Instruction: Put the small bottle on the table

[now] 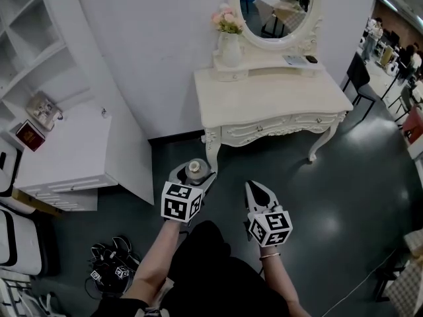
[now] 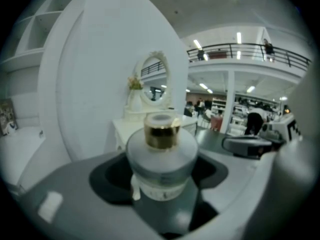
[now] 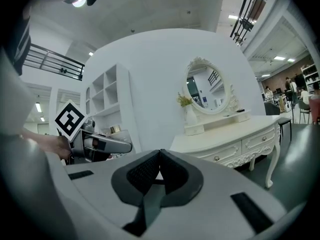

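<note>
A small round frosted bottle [image 2: 161,156] with a gold neck and pale cap stands upright between the jaws of my left gripper [image 2: 160,176], which is shut on its body. In the head view the small bottle [image 1: 195,170] is held above the dark floor, just in front of the front left leg of the white dressing table [image 1: 271,101]. My right gripper [image 1: 259,194] hangs to its right, jaws shut and empty. In the right gripper view the right gripper [image 3: 160,170] has its pads touching, and the left gripper [image 3: 102,145] shows at the left with the bottle [image 3: 115,130].
The dressing table carries an oval mirror [image 1: 274,8], a vase of flowers [image 1: 229,37] and small items on a raised shelf [image 1: 299,60]. A white cabinet [image 1: 63,154] stands at the left. Cables and spare grippers [image 1: 112,259] lie on the floor.
</note>
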{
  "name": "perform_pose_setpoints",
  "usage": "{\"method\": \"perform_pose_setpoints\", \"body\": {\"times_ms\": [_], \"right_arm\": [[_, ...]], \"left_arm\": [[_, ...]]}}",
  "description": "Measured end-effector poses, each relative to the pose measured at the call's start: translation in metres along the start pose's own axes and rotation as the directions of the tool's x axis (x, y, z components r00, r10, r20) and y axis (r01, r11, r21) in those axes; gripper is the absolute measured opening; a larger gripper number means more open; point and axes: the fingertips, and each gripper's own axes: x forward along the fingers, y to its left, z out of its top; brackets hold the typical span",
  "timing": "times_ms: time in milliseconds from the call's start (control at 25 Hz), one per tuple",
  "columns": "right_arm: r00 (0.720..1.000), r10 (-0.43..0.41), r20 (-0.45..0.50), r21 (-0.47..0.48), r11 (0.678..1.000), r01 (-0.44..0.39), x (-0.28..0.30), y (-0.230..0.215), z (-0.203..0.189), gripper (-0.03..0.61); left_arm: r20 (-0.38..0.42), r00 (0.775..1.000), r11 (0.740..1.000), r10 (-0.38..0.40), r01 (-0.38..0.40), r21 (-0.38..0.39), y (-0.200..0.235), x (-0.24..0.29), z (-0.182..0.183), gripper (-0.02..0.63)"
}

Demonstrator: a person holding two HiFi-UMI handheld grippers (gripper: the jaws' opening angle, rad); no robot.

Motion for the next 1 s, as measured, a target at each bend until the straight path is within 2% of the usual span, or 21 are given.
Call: {"method": "perform_pose_setpoints", "body": {"times_ms": [400, 720, 1000], "right_arm": [[1.0, -0.001, -0.014, -0.006, 1.0, 0.001, 0.057, -0.017, 0.009, 0.005], [1.0, -0.004, -0.027, -0.016, 1.0, 0.004, 0.146, -0.046, 0.024, 0.005], [0.998, -0.032, -0.05, -0.024, 0.999, 0.03, 0.212, -0.071, 0.038, 0.005]], "left_arm": [[-0.014, 1.0, 1.0, -0.022, 0.022, -0.009, 0.032, 0.047, 0.009, 0.336], [-0.009, 1.0, 0.999, -0.03, 0.03, -0.031, 0.096, 0.114, 0.037, 0.336], [-0.038, 0.998, 0.999, -0.044, 0.044, -0.002, 0.144, 0.176, 0.061, 0.336]]}}
